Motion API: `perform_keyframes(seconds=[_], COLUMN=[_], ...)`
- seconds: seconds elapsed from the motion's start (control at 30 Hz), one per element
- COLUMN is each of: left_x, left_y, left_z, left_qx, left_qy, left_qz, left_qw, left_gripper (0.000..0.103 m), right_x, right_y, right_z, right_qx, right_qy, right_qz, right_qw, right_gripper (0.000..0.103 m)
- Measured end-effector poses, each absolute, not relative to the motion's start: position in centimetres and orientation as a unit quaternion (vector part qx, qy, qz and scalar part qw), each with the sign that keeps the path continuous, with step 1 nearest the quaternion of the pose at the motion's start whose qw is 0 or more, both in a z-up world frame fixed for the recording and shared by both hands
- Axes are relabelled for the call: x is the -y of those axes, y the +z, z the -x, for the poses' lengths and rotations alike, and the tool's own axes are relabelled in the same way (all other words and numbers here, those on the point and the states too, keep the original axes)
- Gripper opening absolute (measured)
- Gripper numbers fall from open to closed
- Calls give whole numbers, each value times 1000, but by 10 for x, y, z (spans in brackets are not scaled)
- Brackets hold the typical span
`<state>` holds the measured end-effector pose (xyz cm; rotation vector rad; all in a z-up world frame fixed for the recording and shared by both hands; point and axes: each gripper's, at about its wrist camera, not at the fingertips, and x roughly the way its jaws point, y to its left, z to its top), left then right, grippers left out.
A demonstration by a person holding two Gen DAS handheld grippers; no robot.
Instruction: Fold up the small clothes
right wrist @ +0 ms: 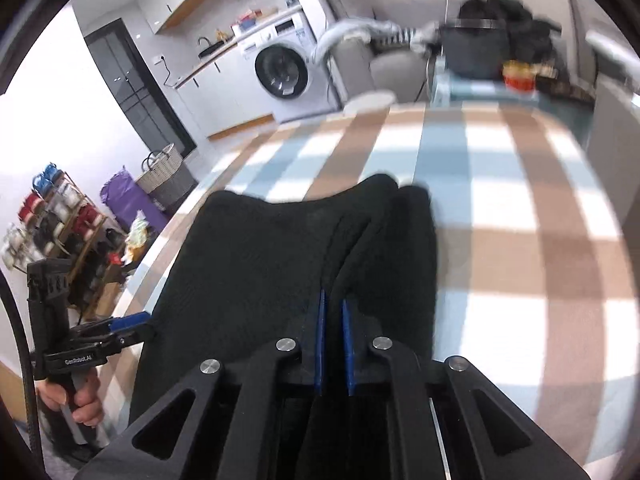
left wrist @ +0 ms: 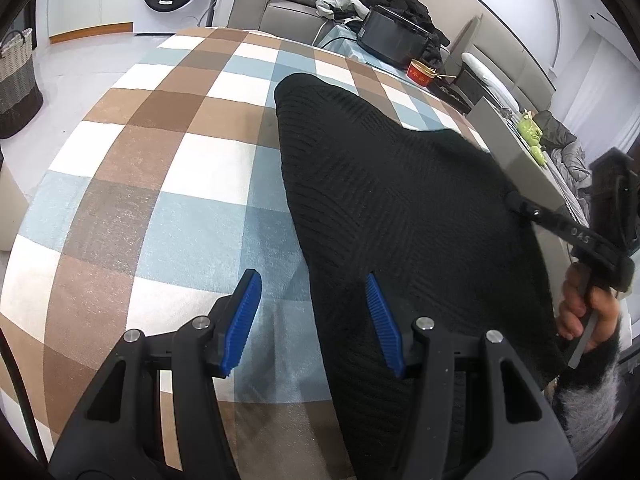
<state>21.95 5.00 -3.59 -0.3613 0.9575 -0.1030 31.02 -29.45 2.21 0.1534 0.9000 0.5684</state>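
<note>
My left gripper (left wrist: 314,304) hangs half open, tilted down; right gripper (right wrist: 333,320) pinched nearly closed, tilted down.

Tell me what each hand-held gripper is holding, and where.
Right hand-held gripper is shut on the black knit garment at its near edge. Left hand-held gripper is open, holding nothing.

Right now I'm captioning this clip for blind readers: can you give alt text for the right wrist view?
The right gripper, jaws shut on a fold of a black knit garment, sits over a brown, blue and white checked cloth. At left a hand holds the left gripper, with a washing machine behind.
</note>
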Motion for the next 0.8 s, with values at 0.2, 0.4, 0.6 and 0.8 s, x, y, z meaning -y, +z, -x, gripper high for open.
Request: perform_keyframes(seconds=[0.2,0.4,0.6,0.8], left_x=[-47,-38,-19,-26], left_y=[-41,-44,-48,-52], left_z=[-221,-218,-216,-228], left_qx=[-468,-474,-472,-471], left_qy=[-51,-79,-109,-112], left_qz=[175,177,153,165], left_qw=[865,859,861,860], left_gripper=[51,51,33,20], right_x=[300,339,340,329], right_y=[-9,6,-12,-16], right_z=[-328,-286,-248,-231], right_qx=[-497,-492,-512,-508], right_qy=[187,204,221,224], right_qz=[-34,-104,-120,-126], right_qw=[846,840,821,822], right_gripper=[10,28,26,13])
